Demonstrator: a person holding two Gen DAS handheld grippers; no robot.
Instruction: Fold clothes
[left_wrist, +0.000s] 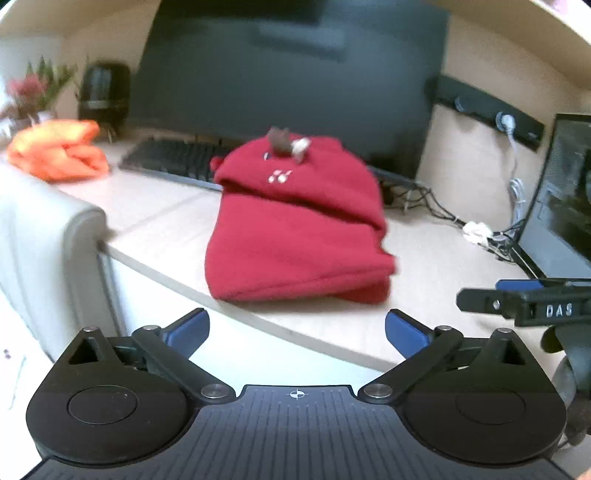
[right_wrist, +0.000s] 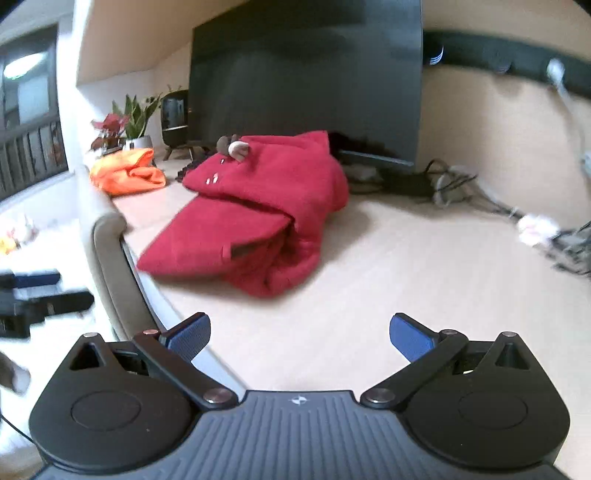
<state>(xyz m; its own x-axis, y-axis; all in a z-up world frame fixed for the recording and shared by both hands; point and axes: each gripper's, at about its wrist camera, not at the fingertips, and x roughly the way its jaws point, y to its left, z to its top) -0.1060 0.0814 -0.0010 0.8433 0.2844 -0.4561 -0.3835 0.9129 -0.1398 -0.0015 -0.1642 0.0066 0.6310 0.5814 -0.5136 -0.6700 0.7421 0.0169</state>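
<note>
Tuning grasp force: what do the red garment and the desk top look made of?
Red garment: looks like thick fleece, a matte, fuzzy nap with soft rounded folds; blur leaves the exact fabric open. Desk top: pale wood-look laminate probably, smooth and flat with a slight sheen.

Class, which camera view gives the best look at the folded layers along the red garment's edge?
The right wrist view: the red garment shows its stacked folds open at the near corner. In the left wrist view the garment appears mostly as a flat top surface, blurred, with the layers barely visible.
</note>
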